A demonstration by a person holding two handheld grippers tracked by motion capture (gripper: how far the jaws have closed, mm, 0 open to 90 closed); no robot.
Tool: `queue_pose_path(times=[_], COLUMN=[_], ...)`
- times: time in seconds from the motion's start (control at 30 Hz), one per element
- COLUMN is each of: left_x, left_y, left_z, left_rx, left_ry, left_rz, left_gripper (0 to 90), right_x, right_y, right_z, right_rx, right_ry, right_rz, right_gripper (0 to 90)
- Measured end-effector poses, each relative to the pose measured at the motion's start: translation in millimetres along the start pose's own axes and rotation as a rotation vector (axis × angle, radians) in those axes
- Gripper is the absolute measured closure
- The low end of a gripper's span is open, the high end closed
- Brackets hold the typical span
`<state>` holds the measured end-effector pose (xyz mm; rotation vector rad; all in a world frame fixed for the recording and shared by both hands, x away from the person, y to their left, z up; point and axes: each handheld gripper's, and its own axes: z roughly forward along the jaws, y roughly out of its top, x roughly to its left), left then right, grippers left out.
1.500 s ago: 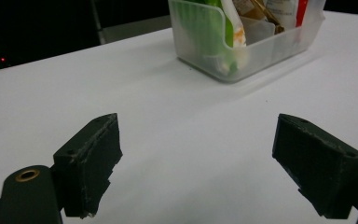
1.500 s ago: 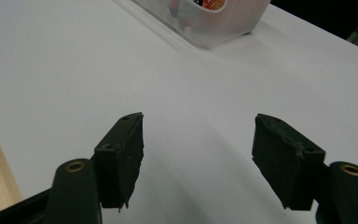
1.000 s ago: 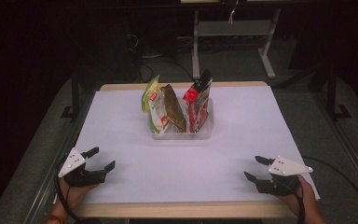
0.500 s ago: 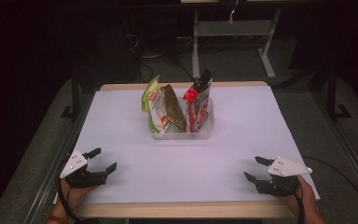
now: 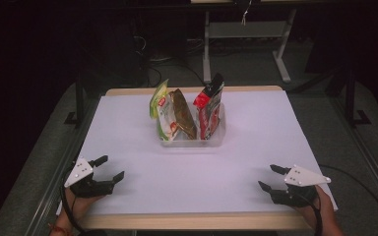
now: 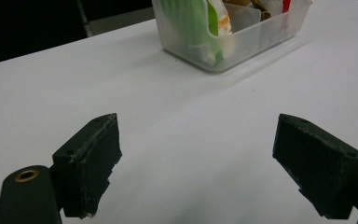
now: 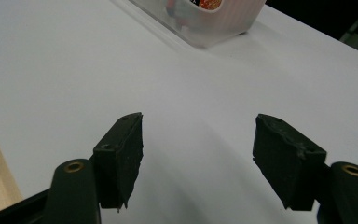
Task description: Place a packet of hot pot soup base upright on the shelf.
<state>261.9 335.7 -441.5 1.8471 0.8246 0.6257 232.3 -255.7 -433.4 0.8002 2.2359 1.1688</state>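
Packets: three snack packets are stood on end in the clear plastic tub (image 5: 191,140) — a green-and-white packet (image 5: 161,110) at its left, a brown packet (image 5: 183,114) in the middle leaning on it, a red-and-black packet (image 5: 209,110) at its right, apart from the brown one.
Tub: it is set on the far middle of the white-covered bench (image 5: 275,128), well apart from both tools; its near wall is seen in the left gripper view (image 6: 242,44) and the right gripper view (image 7: 214,25).
Left tool (image 5: 109,169): held low at the near left edge, jaws spread wide with nothing between them, aimed toward the tub.
Right tool (image 5: 269,177): held low at the near right edge, jaws likewise apart and empty.
Step judged: a reach for one packet, not yet begun.
How done well: the red-and-black packet is best taken by the right tool, the green-and-white one by the left, each by its free upper edge.
Approach: the jaws should be brought down from above, straddling the thin edge, clear of the tub rim.
Risk: crinkly film may slip; a pull that is not straight up may drag the light tub or topple the neighbouring packet.
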Motion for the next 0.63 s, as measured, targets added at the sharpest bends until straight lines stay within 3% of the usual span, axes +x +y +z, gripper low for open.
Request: queue_pose_path(times=[0.63], left_x=[-0.9], left_y=[1.1], left_z=[3.5], left_rx=[0.009], left_ry=[0.000], left_rz=[0.009], left_gripper=[14.1], right_x=[-1.2], right_y=[-1.1], right_z=[2.5], right_rx=[0.007], right_ry=[0.010], right_rz=[0.007], right_gripper=[32.5])
